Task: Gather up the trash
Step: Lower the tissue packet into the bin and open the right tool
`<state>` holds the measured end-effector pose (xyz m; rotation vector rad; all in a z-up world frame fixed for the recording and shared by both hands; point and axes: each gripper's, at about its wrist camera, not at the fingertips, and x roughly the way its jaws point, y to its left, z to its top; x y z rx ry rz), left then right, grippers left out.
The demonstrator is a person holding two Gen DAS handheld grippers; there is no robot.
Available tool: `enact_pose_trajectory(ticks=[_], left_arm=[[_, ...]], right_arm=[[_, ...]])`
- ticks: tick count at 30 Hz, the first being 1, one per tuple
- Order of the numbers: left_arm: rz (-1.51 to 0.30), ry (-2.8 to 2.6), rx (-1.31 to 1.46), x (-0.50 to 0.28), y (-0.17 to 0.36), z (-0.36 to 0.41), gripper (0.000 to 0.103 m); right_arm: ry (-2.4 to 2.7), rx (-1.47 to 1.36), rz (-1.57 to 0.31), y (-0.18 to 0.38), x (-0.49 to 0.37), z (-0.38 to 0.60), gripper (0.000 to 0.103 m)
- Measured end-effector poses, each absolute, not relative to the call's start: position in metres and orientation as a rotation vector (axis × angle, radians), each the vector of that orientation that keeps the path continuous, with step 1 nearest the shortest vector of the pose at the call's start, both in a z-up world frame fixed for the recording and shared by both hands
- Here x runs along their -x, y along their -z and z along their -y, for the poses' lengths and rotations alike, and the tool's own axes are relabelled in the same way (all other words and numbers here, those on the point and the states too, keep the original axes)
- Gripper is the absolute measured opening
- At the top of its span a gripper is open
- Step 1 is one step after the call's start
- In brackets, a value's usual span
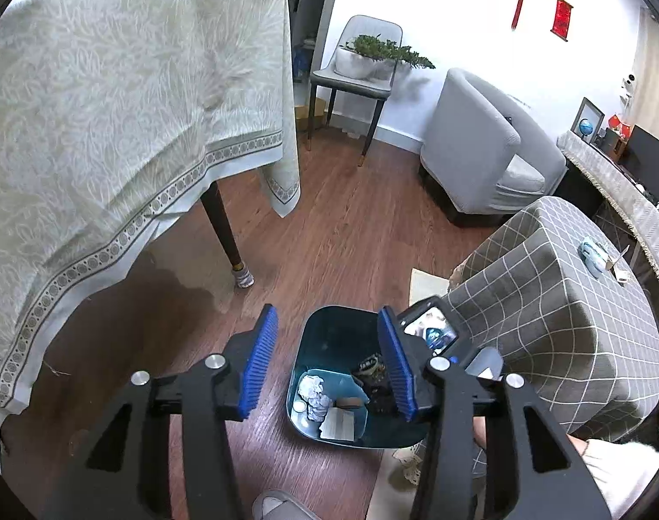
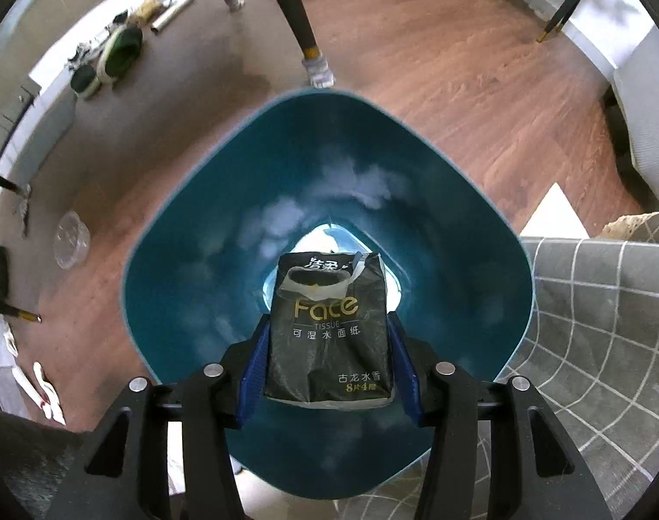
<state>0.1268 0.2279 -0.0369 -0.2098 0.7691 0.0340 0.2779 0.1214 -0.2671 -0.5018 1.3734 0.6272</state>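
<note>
A teal trash bin (image 1: 329, 333) stands on the wood floor, holding crumpled white paper (image 1: 314, 394) and a flat white sheet (image 1: 338, 424). My left gripper (image 1: 326, 316) hangs above and in front of it, open, with nothing between its blue pads. In the right wrist view the bin (image 2: 177, 216) fills the picture from straight above. My right gripper (image 2: 329, 325) is shut on a black "Face" tissue pack (image 2: 329, 329), held over the bin's mouth. The right gripper's body (image 1: 429, 331) shows behind my left gripper's right finger.
A table with a pale patterned cloth (image 1: 112, 108) and dark leg (image 1: 225, 238) stands left of the bin. A grey checked cloth-covered table (image 1: 568, 303) is close on the right. A grey armchair (image 1: 481, 151) sits beyond. A clear plastic cup (image 2: 71, 238) lies on the floor.
</note>
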Motion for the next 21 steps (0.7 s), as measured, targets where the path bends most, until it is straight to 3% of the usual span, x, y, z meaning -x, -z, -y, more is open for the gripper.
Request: enact_pose_trajectory(ticks=[5,18,21], left_arm=[[-0.75,-0.036,0.201,-0.126,0.026,-0.226,0.05],[-0.687,-0.027,0.215,-0.126,0.003,-0.22,0.05],[-0.678,-0.043,0.214,-0.127,-0.001,-0.217,0.055]], right_arm=[[-0.624,0.552,-1.393,0.277,-0.271,-0.119,0.062],[-0.683,0.492,-1.287,0.238,-0.271,-0.114,0.062],[-0.699,0.467,-1.235,0.217,-0.269,-0.113,0.062]])
